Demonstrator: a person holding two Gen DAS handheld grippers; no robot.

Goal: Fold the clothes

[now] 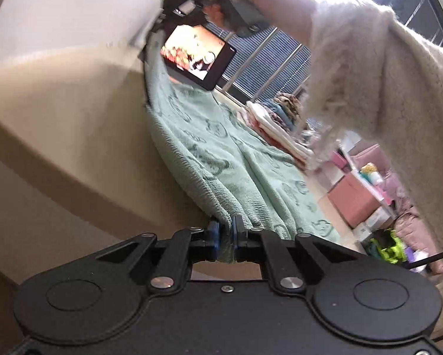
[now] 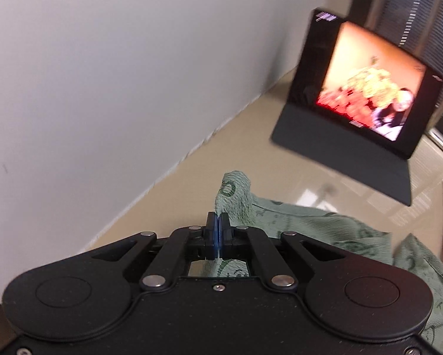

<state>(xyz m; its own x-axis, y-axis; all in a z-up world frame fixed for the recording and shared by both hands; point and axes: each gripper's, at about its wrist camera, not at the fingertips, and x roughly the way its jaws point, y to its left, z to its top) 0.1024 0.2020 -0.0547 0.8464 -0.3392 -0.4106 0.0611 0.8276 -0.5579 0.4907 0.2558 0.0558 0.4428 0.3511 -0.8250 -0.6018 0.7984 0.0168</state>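
Observation:
A mint-green patterned cloth (image 1: 221, 159) stretches in the air between both grippers. My left gripper (image 1: 225, 236) is shut on one corner of it, the cloth bunched between the blue pads. In the left wrist view the cloth runs up to the other gripper, held in a hand (image 1: 221, 3) at the top. My right gripper (image 2: 218, 227) is shut on another corner of the green cloth (image 2: 324, 230), and a small tip sticks up past the pads. The rest hangs down to the right.
A tablet (image 2: 366, 91) playing video stands on its dark cover on the beige surface (image 2: 251, 148) by the white wall. A stack of folded clothes (image 1: 277, 124) lies beyond the cloth. Pink boxes (image 1: 354, 201) and clutter sit at the right. A fluffy white sleeve (image 1: 384, 74) fills the upper right.

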